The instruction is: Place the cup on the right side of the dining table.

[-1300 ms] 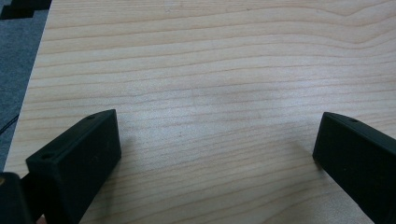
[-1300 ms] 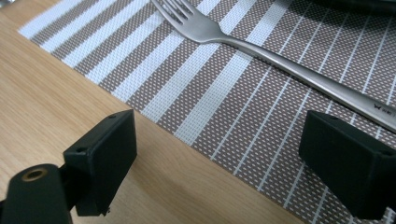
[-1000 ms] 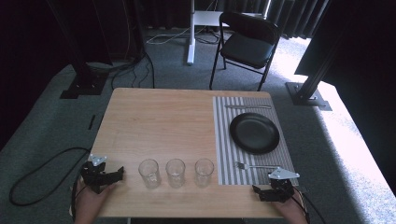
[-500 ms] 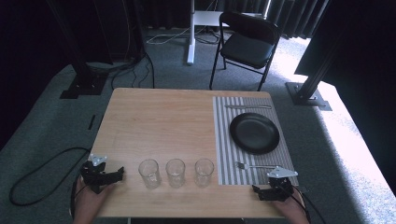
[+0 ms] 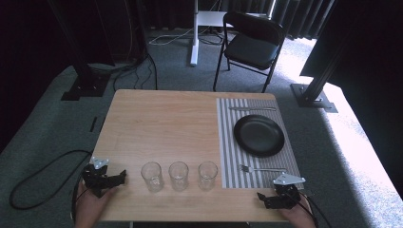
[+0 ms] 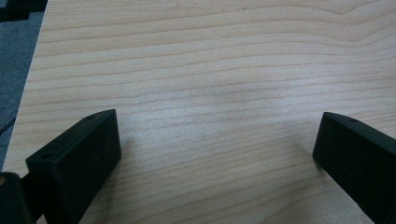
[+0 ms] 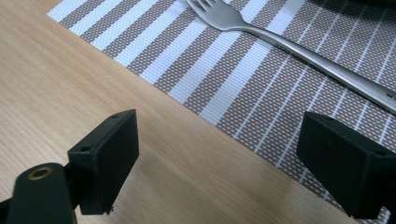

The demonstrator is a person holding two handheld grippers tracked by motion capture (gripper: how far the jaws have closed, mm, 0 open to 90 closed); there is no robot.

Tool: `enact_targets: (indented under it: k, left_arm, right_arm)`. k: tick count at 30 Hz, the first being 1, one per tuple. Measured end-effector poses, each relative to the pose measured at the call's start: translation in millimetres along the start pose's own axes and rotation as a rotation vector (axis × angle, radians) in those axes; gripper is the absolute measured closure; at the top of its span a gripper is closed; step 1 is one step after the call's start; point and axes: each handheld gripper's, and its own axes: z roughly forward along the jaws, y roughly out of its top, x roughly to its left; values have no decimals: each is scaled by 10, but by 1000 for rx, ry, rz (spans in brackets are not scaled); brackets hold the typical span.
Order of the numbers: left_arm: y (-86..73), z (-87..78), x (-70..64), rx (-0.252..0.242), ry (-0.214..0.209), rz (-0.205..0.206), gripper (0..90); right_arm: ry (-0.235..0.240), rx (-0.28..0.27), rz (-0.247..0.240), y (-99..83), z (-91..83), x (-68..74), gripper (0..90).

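No brand, label or writing can be read on anything here. The left gripper (image 5: 119, 178) rests at the near left corner of the wooden table (image 5: 161, 123), its jaws spread wide with bare wood grain between them in the left gripper view (image 6: 217, 140). Just ahead of its tips stands a row of three empty clear glasses: the left glass (image 5: 151, 176) nearest to it, then the middle glass (image 5: 178, 175), then the right glass (image 5: 207, 175), each apart from its neighbour. The right gripper (image 5: 262, 198) sits at the near right corner, jaws also wide and holding nothing (image 7: 217, 154). Just beyond its tips a metal fork (image 7: 280, 39) lies on the striped placemat (image 7: 243, 88), tines toward the glasses. Farther along the mat sits a black plate (image 5: 259, 135), and beyond the plate a knife (image 5: 252, 109). Past the table stands a black folding chair (image 5: 252, 45).
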Motion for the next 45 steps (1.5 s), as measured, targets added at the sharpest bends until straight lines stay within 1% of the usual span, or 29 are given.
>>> enact_targets:
  k: [1,4,9,11,16,18,19,21,24,28,33,38,39,42,44,45]
  left_arm:
    - [0,0,0,0,0,0,11]
    - [0,-1,1,1,0,1,11]
    - [0,0,0,0,0,0,11]
    - [0,-1,1,1,0,1,11]
    - [0,0,0,0,0,0,11]
    - [0,-1,1,1,0,1,11]
    - [0,0,0,0,0,0,11]
    - [0,-1,1,1,0,1,11]
    - [0,0,0,0,0,0,11]
    - [0,0,0,0,0,0,11]
    - [0,-1,1,1,0,1,11]
    - [0,0,0,0,0,0,12]
    - [0,-1,1,1,0,2,11]
    - [0,-1,1,1,0,1,11]
    - [0,-1,1,1,0,1,12]
    - [0,-1,1,1,0,2,11]
  right_arm:
    - [-1,-1,-9,12,-3,16,125]
    - [17,-8,-21,33,-14,41,124]
    - [33,-19,-30,80,-41,73,125]
    - [54,-28,-37,99,-57,89,125]
    - [64,-30,-60,142,-70,145,125]
    - [86,-28,-55,159,-73,159,125]
    - [82,-26,-60,167,-74,171,125]
    - [93,-27,-67,181,-74,192,125]
    - [93,-33,-77,198,-79,214,125]
    - [102,-55,-91,244,-90,261,125]
    - [118,-52,-116,291,-53,315,126]
    - [144,-59,-127,347,-27,368,131]
    - [146,-64,-142,378,-23,396,134]
    - [168,-68,-155,429,-16,435,134]
    - [176,-66,-153,444,-10,446,134]
    - [178,-68,-165,469,8,471,134]
